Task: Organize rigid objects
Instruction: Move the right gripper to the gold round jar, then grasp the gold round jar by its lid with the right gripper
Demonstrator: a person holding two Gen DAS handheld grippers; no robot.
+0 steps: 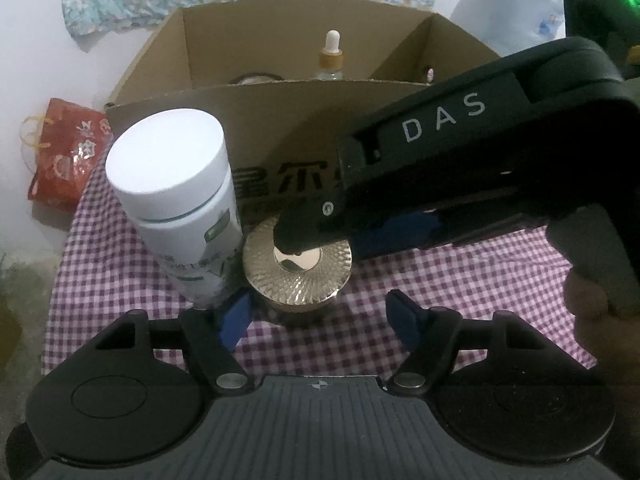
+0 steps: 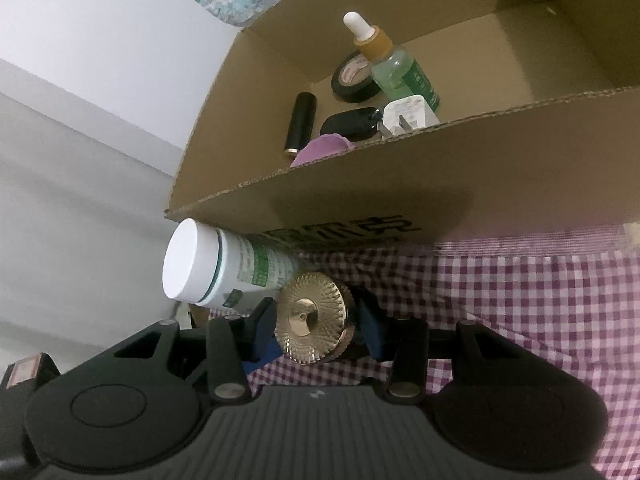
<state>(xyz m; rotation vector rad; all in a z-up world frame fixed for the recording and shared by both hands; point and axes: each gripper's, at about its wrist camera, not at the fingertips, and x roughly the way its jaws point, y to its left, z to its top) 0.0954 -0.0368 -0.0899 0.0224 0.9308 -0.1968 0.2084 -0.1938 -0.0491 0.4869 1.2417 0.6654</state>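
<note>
A jar with a ribbed gold lid [image 2: 310,318] is between the blue pads of my right gripper [image 2: 318,330], which is shut on it. The left wrist view shows the same jar [image 1: 298,276] low over the checked cloth, with the right gripper's finger [image 1: 304,236] across its lid. My left gripper [image 1: 320,316] is open. Its left pad sits by the jar and its right pad stands clear of it. A white bottle [image 1: 176,200] with a white cap stands touching the jar's left side, in front of the cardboard box [image 1: 280,132].
The box [image 2: 400,184] holds a dropper bottle [image 2: 396,68], a tape roll [image 2: 354,80], a black tube [image 2: 300,124], a white plug [image 2: 408,116] and other small items. A purple checked cloth [image 1: 440,280] covers the table. A red bag [image 1: 68,152] lies off its left edge.
</note>
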